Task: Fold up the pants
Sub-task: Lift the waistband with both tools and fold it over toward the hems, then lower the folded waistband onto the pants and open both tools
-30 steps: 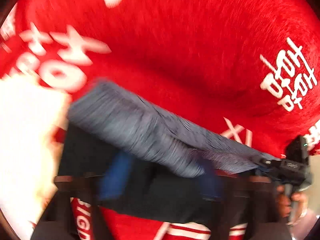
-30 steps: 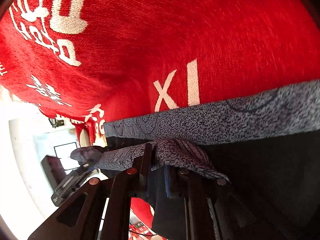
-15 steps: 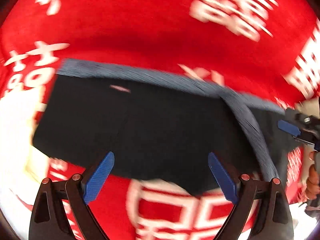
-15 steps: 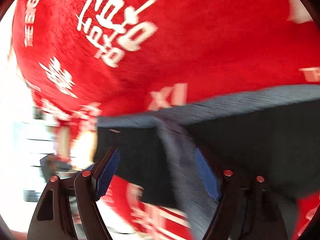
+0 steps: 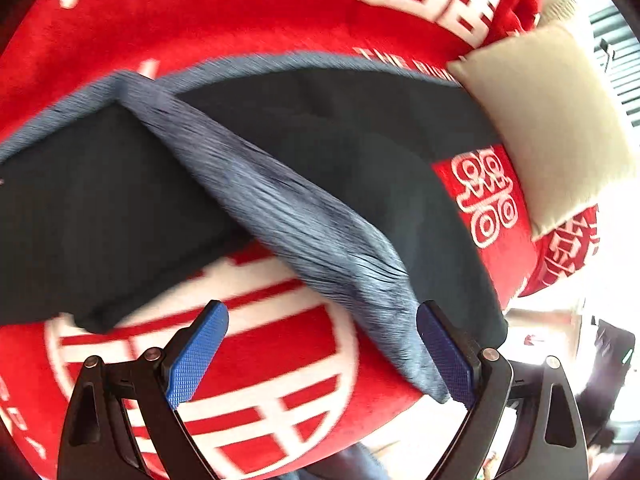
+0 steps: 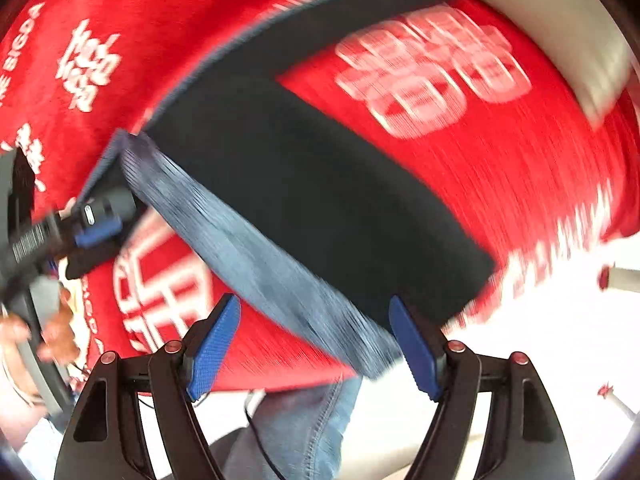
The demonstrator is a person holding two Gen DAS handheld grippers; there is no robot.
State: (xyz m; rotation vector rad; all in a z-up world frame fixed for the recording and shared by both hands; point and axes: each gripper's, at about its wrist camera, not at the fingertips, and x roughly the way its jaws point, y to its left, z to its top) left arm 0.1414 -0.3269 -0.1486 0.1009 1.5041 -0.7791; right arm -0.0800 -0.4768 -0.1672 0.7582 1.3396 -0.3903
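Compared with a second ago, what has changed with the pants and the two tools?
Both tools let go: the left tool and right tool, which had pinched the grey-blue waistband, now stand open and pulled back. The dark pants lie folded with the waistband across them. The red blanket is unchanged underneath.

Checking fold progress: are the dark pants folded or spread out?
Partly folded: the dark pants lie on the red blanket with a grey waistband strip flipped diagonally across them.

Left wrist view: looking steeply down, close over the pants (image 5: 320,168).
Right wrist view: looking steeply down, close.
Shared: pants on the red blanket (image 5: 240,20).
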